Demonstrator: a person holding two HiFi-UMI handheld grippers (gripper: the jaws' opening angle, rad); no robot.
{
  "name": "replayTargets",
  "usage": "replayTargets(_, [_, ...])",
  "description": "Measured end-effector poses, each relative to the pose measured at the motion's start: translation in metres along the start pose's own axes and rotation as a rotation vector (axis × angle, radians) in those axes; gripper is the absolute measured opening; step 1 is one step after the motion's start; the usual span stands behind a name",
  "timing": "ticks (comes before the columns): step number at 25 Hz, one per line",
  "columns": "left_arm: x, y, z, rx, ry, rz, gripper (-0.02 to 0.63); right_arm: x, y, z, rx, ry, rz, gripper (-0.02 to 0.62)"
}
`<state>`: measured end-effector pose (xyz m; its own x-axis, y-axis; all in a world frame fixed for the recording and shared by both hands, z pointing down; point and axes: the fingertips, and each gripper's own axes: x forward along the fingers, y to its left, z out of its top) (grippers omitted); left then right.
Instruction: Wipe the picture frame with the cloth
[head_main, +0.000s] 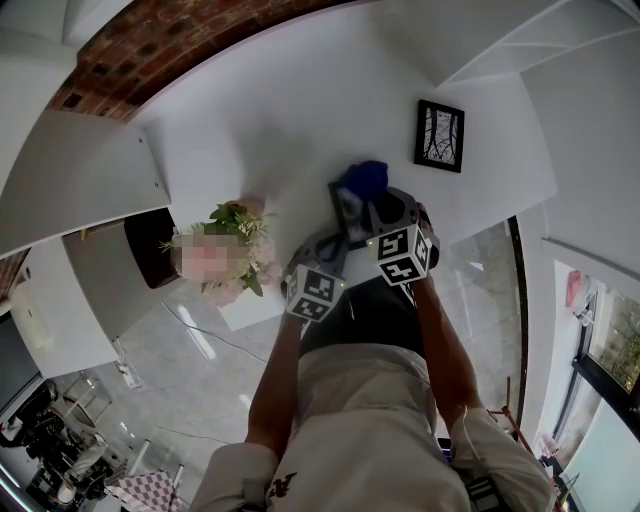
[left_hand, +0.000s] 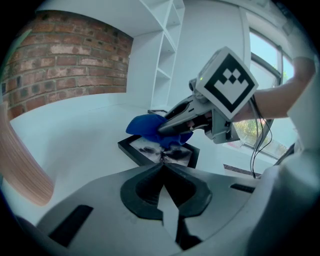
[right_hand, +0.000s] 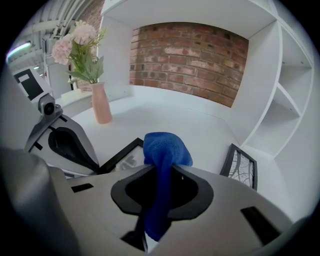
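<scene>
A black picture frame (left_hand: 150, 152) lies flat on the white table (head_main: 280, 120); in the head view the picture frame (head_main: 345, 205) is partly covered by both tools. My left gripper (left_hand: 162, 161) is shut, its tips pinching the frame's near edge. My right gripper (right_hand: 162, 167) is shut on a blue cloth (right_hand: 165, 147), whose bunched end rests on the frame's far part. From the left gripper view, the right gripper (left_hand: 167, 129) reaches in from the right with the cloth (left_hand: 147, 125) pressed onto the glass. The cloth (head_main: 365, 178) hides part of the frame.
A second black frame (head_main: 440, 135) lies further right on the table, and this second frame (right_hand: 242, 167) also shows in the right gripper view. A pink vase (right_hand: 101, 102) of flowers (head_main: 235, 235) stands to the left. White shelves (right_hand: 295, 100) and a brick wall (right_hand: 190, 55) close the back.
</scene>
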<state>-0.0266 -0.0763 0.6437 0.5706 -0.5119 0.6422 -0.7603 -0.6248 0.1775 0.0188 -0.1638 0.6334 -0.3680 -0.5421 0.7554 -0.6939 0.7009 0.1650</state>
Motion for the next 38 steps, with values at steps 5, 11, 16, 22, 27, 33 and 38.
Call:
replayTargets(5, [0.000,0.000,-0.001,0.003,0.003,0.000,0.003,-0.002,-0.009,-0.002,0.023,-0.005,-0.021,0.069])
replayTargets(11, [0.001,0.000,-0.001,0.004,0.002,-0.002,0.003,-0.004,-0.020,-0.004,0.041,-0.002,-0.051,0.069])
replayTargets(16, [0.001,0.000,-0.002,0.005,0.009,-0.001,0.003,-0.004,-0.034,-0.011,0.073,0.009,-0.071,0.069])
replayTargets(22, [0.001,-0.001,0.001,0.027,0.003,0.004,0.003,-0.008,-0.050,-0.022,0.102,0.025,-0.106,0.069])
replayTargets(27, [0.001,0.001,0.002,-0.004,-0.010,0.003,0.003,-0.019,-0.061,-0.028,0.113,0.024,-0.139,0.067])
replayTargets(33, [-0.007,0.003,0.012,-0.016,-0.031,0.009,0.003,-0.038,-0.059,-0.025,0.122,-0.009,-0.138,0.067])
replayTargets(38, [-0.015,0.005,0.026,-0.024,-0.060,0.025,0.003,-0.061,-0.055,-0.012,0.131,-0.050,-0.144,0.067])
